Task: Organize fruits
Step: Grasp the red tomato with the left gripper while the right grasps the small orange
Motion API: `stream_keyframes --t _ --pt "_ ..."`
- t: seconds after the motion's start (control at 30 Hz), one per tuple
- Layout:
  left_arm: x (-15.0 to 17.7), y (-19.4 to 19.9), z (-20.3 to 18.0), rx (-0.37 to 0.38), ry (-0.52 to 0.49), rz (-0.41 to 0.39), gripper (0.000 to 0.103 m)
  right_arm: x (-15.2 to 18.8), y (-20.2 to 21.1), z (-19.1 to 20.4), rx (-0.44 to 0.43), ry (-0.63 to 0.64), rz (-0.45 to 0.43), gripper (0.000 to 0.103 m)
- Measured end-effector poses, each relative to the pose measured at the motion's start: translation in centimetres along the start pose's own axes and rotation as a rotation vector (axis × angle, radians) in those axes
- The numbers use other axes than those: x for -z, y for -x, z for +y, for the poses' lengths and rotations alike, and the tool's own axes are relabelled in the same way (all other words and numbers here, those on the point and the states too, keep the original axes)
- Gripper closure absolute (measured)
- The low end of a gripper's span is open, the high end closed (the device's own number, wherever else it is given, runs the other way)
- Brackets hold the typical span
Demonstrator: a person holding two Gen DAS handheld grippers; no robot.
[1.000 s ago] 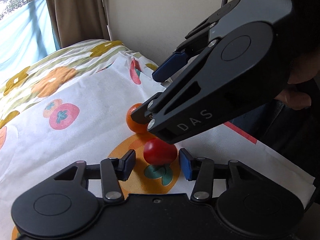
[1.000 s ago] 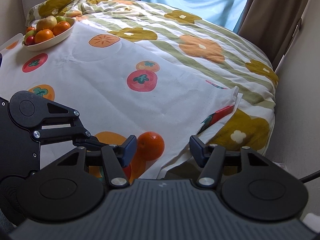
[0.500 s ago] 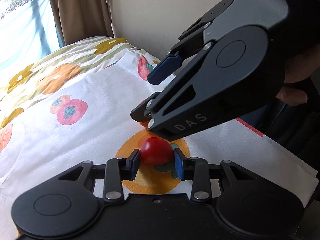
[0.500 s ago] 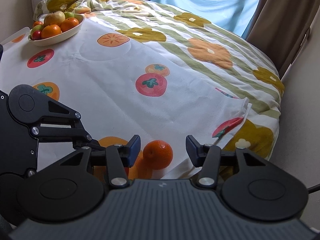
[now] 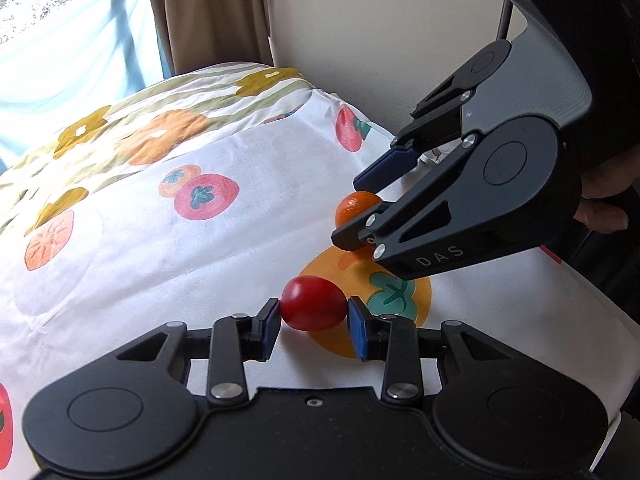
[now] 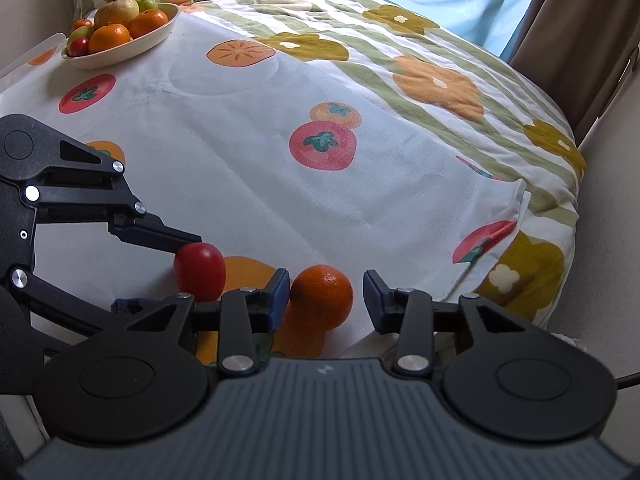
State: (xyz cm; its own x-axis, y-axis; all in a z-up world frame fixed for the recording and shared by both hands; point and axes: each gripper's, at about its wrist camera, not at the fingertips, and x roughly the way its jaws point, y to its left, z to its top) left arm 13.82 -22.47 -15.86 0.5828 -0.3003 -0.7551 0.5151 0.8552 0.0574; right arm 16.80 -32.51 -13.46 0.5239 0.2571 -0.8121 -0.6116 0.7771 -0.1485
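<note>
Left gripper (image 5: 313,314) clamps red tomato (image 5: 313,309); right gripper (image 6: 325,295), jaws wide, straddles orange (image 6: 322,295): close centred, then carry both to bowl (image 6: 124,46) at 11 o'clock

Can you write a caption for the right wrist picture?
Right gripper open around an orange, left gripper holding a red tomato, fruit bowl behind.

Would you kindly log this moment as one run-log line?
left gripper: shut on red tomato | right gripper: open around orange, not closed | fruit bowl: far corner of cloth
</note>
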Motion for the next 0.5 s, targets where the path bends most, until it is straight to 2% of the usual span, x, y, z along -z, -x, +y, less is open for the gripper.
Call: stream_keyframes --t 0.03,0.2,0.33,0.5 --pt "0.1 0.2 0.1 -0.006 0.007 0.000 0.063 0.0 -0.1 0.1 -0.001 0.000 0.007 0.054" --pt "0.6 1.4 0.9 -0.042 0.051 -0.008 0.063 0.2 0.5 0.8 0.004 -0.017 -0.005 0.054" --pt "0.8 2.4 1.9 -0.087 0.125 -0.002 0.063 -0.2 1.3 2.0 -0.008 -0.021 -0.008 0.054" --pt "1.4 5.0 3.0 -0.141 0.190 -0.020 0.063 -1.2 2.5 4.0 -0.025 -0.031 -0.028 0.054"
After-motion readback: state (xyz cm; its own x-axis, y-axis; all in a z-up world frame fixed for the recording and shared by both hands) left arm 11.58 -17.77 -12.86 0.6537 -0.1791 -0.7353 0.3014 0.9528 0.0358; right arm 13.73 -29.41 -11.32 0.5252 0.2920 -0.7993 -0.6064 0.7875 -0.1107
